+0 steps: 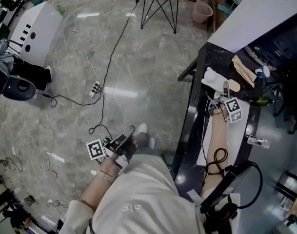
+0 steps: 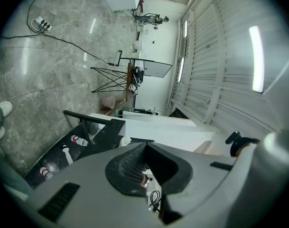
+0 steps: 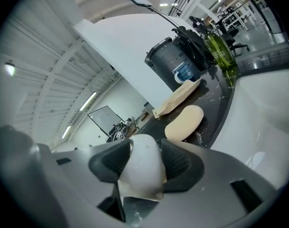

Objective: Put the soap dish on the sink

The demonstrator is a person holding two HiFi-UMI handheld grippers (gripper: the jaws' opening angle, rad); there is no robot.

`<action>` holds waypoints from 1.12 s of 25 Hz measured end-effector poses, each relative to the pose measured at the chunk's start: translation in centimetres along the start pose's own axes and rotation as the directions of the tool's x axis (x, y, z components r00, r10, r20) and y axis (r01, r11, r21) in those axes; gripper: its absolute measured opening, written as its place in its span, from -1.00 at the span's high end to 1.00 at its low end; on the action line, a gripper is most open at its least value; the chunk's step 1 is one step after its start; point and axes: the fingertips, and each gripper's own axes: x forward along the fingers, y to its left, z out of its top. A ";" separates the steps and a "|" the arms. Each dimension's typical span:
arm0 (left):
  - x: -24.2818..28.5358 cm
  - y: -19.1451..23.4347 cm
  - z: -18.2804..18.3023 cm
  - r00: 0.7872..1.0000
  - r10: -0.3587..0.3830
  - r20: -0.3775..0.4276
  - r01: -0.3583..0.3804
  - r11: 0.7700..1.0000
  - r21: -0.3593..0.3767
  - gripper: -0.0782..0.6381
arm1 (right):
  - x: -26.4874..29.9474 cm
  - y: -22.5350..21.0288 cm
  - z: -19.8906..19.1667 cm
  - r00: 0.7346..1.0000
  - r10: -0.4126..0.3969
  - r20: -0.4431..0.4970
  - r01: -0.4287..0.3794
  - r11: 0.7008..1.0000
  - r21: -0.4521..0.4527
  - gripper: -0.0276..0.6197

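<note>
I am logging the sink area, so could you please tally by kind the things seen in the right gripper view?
white soap dish: 1
beige soap bar: 1
tan packet: 1
green bottle: 1
black bin: 1
Total: 5

The head view looks steeply down beside the table (image 1: 214,57). The left gripper view sees that table (image 2: 73,151) from afar, the right one from close above it (image 3: 215,108).

White soap dish (image 3: 140,167), beige bar (image 3: 184,121) — black counter (image 3: 215,103), grey-veined floor (image 1: 89,57).
</note>
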 end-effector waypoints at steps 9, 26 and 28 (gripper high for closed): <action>-0.5 0.5 0.7 1.000 0.008 0.020 -0.008 1.000 -0.013 0.76 | 1.0 0.2 0.1 0.996 -0.088 -0.004 0.085 0.974 -0.209 0.23; -2.1 1.4 1.0 0.999 0.019 0.048 -0.017 0.999 -0.032 0.76 | 1.5 1.0 -0.1 0.998 -0.069 0.011 0.069 0.936 -0.344 0.23; -2.2 1.4 0.9 0.999 0.018 0.050 -0.016 0.999 -0.031 0.76 | 1.4 1.4 -0.1 0.999 -0.051 0.014 0.053 0.930 -0.364 0.23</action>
